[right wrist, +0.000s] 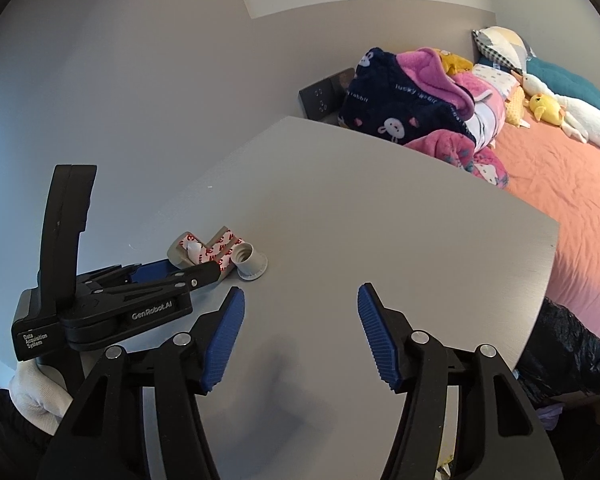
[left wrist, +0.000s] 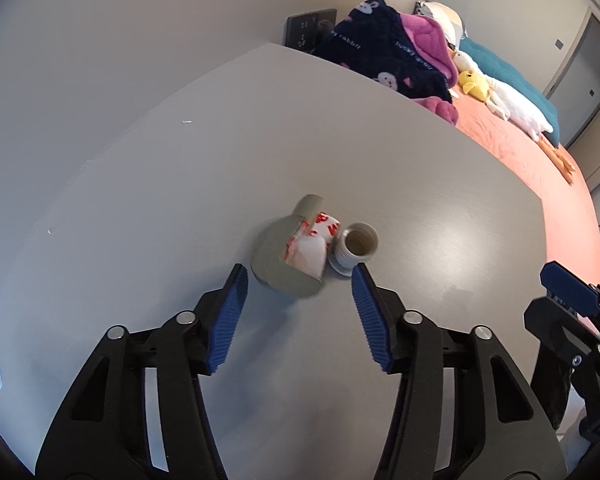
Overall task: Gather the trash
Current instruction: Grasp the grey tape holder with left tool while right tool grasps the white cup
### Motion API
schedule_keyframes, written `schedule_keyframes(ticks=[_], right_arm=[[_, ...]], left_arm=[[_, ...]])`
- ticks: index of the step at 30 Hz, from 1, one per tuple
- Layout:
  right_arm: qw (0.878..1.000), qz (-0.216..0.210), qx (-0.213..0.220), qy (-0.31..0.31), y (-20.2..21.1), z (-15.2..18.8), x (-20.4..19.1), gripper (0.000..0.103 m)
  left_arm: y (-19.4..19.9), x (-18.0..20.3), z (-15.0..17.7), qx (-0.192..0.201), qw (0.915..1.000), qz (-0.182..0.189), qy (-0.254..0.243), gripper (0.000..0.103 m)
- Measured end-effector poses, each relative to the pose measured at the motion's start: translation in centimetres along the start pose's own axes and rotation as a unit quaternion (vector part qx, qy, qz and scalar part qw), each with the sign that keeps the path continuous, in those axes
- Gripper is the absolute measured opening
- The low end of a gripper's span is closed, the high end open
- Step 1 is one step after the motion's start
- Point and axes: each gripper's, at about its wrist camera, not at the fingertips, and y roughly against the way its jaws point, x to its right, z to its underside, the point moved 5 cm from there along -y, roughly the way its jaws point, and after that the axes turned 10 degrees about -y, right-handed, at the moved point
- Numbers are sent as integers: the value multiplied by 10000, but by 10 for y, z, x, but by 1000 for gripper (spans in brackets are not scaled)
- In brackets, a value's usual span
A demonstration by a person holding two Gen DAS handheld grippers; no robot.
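Left hand-held gripper is hanging open over the tabletop, jaws flanking a crumpled tape-wrapped cardboard scrap without touching. A small white ribbed cup is lying against the scrap, mid-tabletop. Right hand-held gripper is gaping, empty, near the tabletop's right edge.
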Motion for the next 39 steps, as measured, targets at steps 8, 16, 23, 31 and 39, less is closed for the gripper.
schedule_keyframes(ticks=[8,16,23,31,39], right_arm=[[9998,-14,-172,32,-20,-2,-4,61],[9993,-90,-354,113,-42,-3,-16,61],[9984,-172,-502,211,-61,-2,-29,61],[9971,-202,-635,365,-86,-2,-46,61],[9954,5,-653,706,-107,-1,-58,46]], left_arm=[[-13,-16,-3,-17,9998,-78,178,34],[-13,-29,-7,141,9994,-189,266,29],[-6,-54,-7,224,9981,-374,446,29],[-1,-82,2,197,9960,-592,647,29],[0,-100,7,185,9941,-679,827,29]])
